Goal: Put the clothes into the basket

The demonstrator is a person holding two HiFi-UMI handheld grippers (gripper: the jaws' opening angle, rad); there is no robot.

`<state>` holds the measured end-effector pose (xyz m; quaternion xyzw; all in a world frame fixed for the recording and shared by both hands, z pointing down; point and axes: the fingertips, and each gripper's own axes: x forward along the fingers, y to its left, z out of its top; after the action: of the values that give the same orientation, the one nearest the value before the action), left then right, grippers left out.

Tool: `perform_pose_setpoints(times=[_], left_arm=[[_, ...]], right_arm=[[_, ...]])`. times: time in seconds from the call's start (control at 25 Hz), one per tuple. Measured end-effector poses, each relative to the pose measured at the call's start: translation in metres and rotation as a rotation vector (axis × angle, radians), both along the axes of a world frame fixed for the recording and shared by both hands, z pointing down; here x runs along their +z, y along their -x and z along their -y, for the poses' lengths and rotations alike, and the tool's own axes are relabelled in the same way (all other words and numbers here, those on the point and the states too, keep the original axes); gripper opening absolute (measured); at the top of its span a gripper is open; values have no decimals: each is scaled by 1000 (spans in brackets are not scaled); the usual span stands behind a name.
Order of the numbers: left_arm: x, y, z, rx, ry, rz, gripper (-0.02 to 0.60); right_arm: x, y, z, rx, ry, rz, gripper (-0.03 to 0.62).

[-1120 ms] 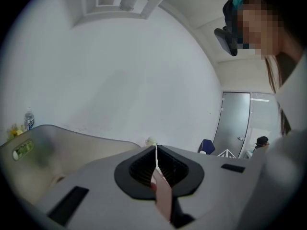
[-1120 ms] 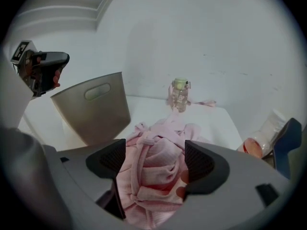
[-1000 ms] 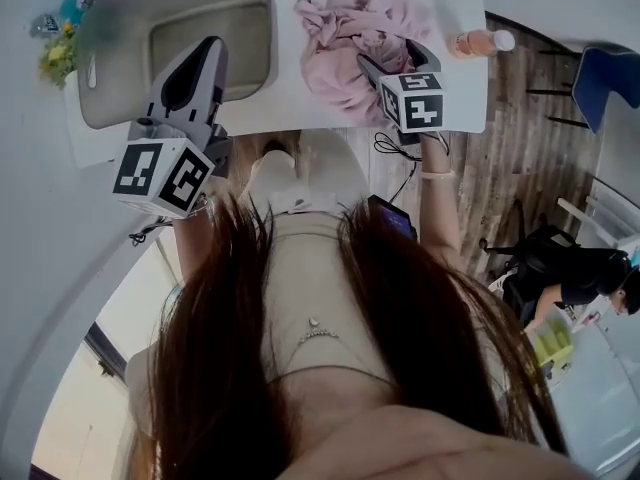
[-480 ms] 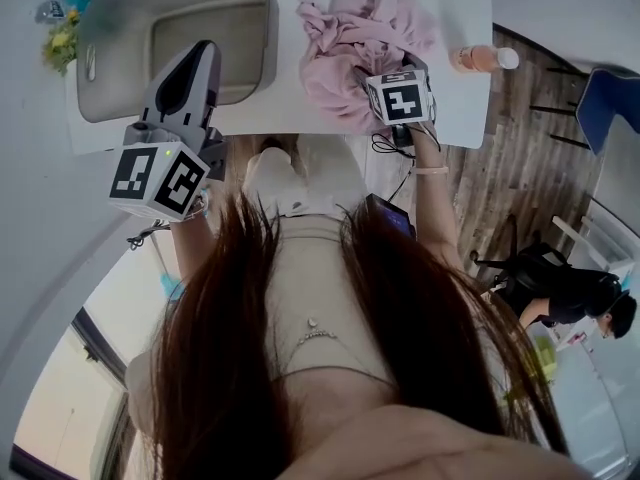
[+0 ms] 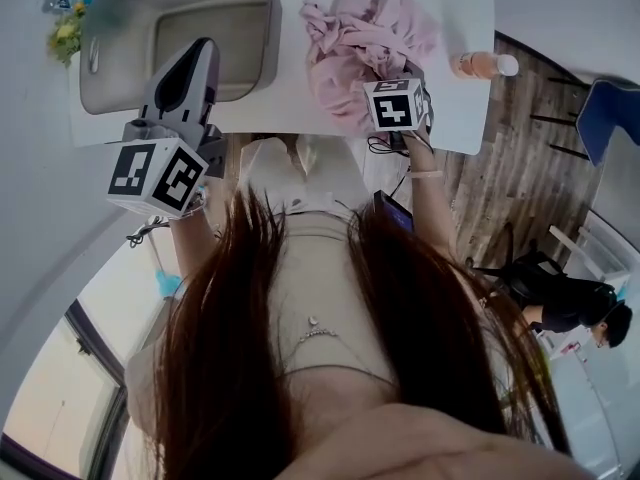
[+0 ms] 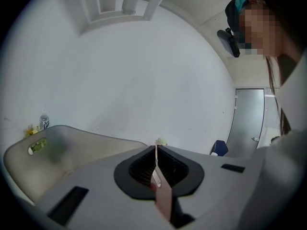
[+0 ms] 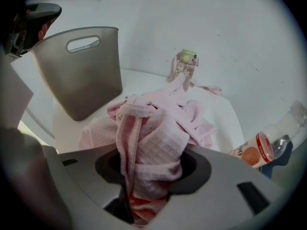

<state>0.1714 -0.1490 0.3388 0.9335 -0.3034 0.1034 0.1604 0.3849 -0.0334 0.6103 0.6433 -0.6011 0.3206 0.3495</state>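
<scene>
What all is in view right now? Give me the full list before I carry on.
basket: one, grey-beige, left on the table, nothing seen inside
clothes: one pile, pale pink, on the table right of the basket
table: one, white
bottle: one, clear with an orange label, lying at the table's right edge
flowers: one small bunch, yellow, left of the basket
ornament: one, small, yellow-green, behind the clothes
chair: one, blue, far right
bystander: one, in black, lower right
left gripper: grey, shut and empty, above the basket
right gripper: grey, jaws have just been closing, now on a fold of the clothes
</scene>
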Motion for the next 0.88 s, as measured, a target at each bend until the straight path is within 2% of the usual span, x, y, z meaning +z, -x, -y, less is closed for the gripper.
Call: perform_pose_setpoints(times=[0.08,0.2,0.36,0.88], left_arm=[[-2,4,1,-5,-6,-2,11],[-5,10,4,-9,-14,-6,11],[-10,16,9,-5,-22,-9,11],[-31,47,41,69,-55,-41,9]], right_arm=[[-4,2,0,1,-14,3,193],[-10,4,1,3,-25,5,177],[-24,4,1,19,-45,7,170],[-87,7,5,179,-180,-20,167]])
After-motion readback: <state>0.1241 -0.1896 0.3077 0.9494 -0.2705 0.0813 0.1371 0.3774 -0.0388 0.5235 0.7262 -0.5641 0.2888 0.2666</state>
